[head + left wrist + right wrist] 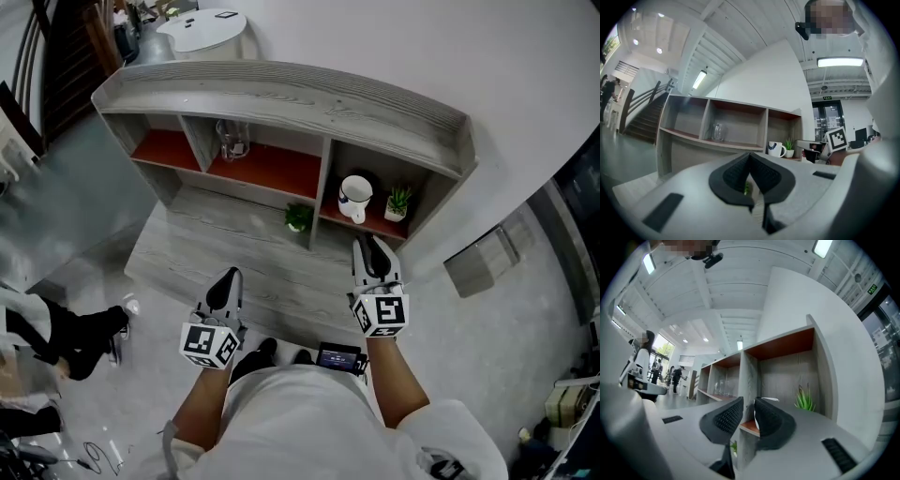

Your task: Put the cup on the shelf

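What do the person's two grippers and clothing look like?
The left gripper and right gripper look alike: light grey bodies, black ribbed tongs, and a white cube with black square markers at the rear. The person wears a white short-sleeved shirt.

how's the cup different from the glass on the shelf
The cup is opaque white with a dark rim; the glass is clear. The cup stands in the right compartment beside a potted plant; the glass stands alone in the middle one. Both stand upright on the red boards of the shelf.
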A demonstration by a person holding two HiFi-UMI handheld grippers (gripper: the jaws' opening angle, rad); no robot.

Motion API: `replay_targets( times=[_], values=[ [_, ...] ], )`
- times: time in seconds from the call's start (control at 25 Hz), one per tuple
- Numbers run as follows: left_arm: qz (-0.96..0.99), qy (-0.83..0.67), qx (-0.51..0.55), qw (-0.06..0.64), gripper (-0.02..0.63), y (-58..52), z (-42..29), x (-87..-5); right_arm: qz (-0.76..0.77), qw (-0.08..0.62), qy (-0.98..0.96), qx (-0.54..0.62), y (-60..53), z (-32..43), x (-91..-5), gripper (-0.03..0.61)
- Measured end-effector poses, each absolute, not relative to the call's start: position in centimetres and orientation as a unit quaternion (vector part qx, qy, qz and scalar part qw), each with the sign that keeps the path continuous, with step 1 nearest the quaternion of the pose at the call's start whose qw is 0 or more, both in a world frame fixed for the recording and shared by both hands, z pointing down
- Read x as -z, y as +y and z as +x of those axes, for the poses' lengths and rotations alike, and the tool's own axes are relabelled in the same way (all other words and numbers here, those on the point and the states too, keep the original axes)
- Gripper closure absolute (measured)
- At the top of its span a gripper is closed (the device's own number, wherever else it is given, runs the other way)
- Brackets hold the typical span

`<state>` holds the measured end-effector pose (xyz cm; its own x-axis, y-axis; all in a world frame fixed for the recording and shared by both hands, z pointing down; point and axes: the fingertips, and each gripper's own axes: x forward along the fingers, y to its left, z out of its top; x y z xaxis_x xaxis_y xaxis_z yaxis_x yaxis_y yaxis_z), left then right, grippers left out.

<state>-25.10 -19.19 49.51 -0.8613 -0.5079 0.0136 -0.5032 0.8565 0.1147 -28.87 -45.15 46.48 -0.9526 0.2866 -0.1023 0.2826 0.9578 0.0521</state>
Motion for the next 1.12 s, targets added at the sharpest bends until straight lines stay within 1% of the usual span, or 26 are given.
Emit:
replay_targets(
  times=[0.08,0.32,0.44,0.76,1.12],
  values=[
    [0.262,-0.963,0.052,0.025,0.604,-19.4,-25.0,-49.7,0.157,0.059,0.986,-0.015,-44.7,-27.2,-46.0,0.505],
    [0.263,-0.964,0.031,0.029,0.604,-20.1,-24.0,-50.7,0.175,0.053,0.983,-0.003,-44.4,-23.5,-46.2,0.537],
    [0.261,-0.965,0.011,0.024,0.604,-19.9,-22.9,-51.1,0.175,0.046,0.983,-0.009,-44.4,-21.8,-47.0,0.539],
    [0.269,-0.963,0.007,0.007,0.604,-17.8,-19.5,-51.0,0.195,0.038,0.980,-0.012,-41.8,-17.0,-48.5,0.540],
    [0.283,-0.958,0.035,0.018,0.604,-13.0,-11.4,-52.3,0.179,0.011,0.984,-0.006,-36.5,-8.8,-50.3,0.540]
  ],
)
